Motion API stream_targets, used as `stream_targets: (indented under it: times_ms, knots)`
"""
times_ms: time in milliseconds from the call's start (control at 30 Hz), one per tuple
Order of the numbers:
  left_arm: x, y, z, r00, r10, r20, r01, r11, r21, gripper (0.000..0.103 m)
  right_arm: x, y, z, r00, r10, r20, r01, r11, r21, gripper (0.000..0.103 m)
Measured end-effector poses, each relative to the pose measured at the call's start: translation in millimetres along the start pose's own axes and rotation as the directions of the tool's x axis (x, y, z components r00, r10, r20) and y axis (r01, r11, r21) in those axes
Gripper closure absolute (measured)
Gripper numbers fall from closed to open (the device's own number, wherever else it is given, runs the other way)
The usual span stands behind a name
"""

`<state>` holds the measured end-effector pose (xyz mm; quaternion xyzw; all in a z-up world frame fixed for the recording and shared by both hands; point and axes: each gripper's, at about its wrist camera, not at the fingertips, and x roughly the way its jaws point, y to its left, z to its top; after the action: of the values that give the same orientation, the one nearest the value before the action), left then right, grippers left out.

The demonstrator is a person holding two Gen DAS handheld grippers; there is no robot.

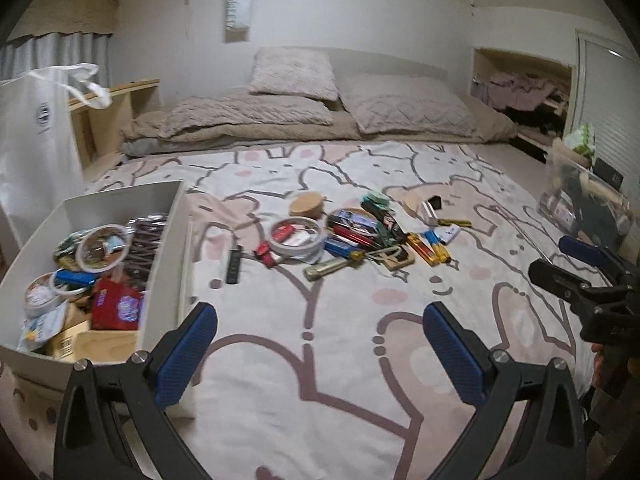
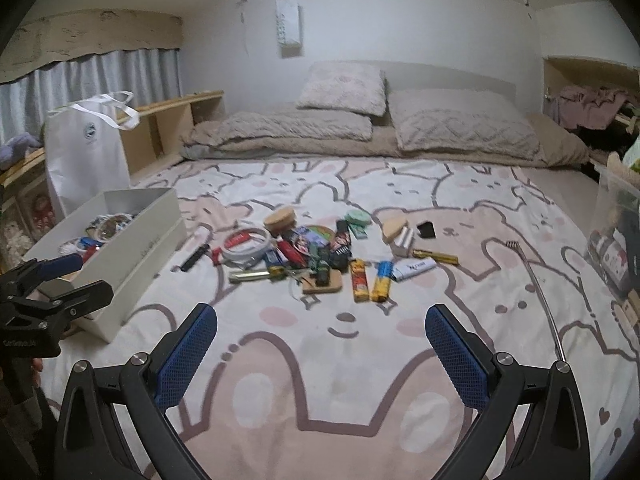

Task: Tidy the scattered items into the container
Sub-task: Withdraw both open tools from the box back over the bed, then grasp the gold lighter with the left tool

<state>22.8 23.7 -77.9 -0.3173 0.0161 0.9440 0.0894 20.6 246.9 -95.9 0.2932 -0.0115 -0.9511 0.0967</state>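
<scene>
A white box [image 1: 168, 248] [image 2: 132, 248] stands on the bed at the left, holding several small items such as a red packet [image 1: 116, 306] and a tape ring [image 1: 102, 248]. A pile of scattered items [image 1: 352, 236] [image 2: 316, 252] lies mid-bed: a tape roll [image 1: 296, 236] [image 2: 246, 246], a cork lid [image 1: 306, 204] [image 2: 280, 218], yellow packets [image 2: 370, 280], a black stick [image 1: 234, 264]. My left gripper [image 1: 320, 344] is open and holds nothing, hovering beside the box's near corner. My right gripper [image 2: 320, 344] is open over bare blanket, short of the pile.
The bunny-print blanket [image 1: 340, 360] [image 2: 340, 380] covers the bed, with pillows [image 1: 296, 72] at the far end. A white paper bag [image 1: 36, 136] [image 2: 86, 152] stands behind the box. A clear bin [image 2: 618, 216] sits at the right edge. A thin metal rod [image 2: 542, 292] lies right.
</scene>
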Motion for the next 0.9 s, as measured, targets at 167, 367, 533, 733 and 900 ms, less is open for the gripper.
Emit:
stream_targets:
  times_ms: [167,367,533,733,900]
  knots:
    - [29,-11,3,0.998,-0.045,-0.037,0.045,0.999,-0.008,0.000,17,-8,-8,0.999,-0.025,-0.046,0.026,1.000,0.005,0.000]
    - [64,-13,-2,0.993,-0.069,-0.099,0.064,0.997,-0.049,0.000,42,-21,-21,0.992,-0.059,-0.111,0.060,0.998,0.006,0.000]
    - [91,-10,-9,0.985,-0.083,-0.151,0.071,0.994,-0.080,0.000,61,-34,-31,0.984,-0.073,-0.161,0.079,0.996,0.029,0.000]
    - [128,-5,-22,0.972,-0.068,-0.225,0.047,0.994,-0.097,0.000,75,-45,-40,0.975,-0.089,-0.205,0.100,0.994,0.048,0.000]
    - [157,4,-27,0.956,-0.079,-0.283,0.039,0.989,-0.142,0.000,90,-51,-49,0.959,-0.110,-0.260,0.125,0.991,0.042,0.000]
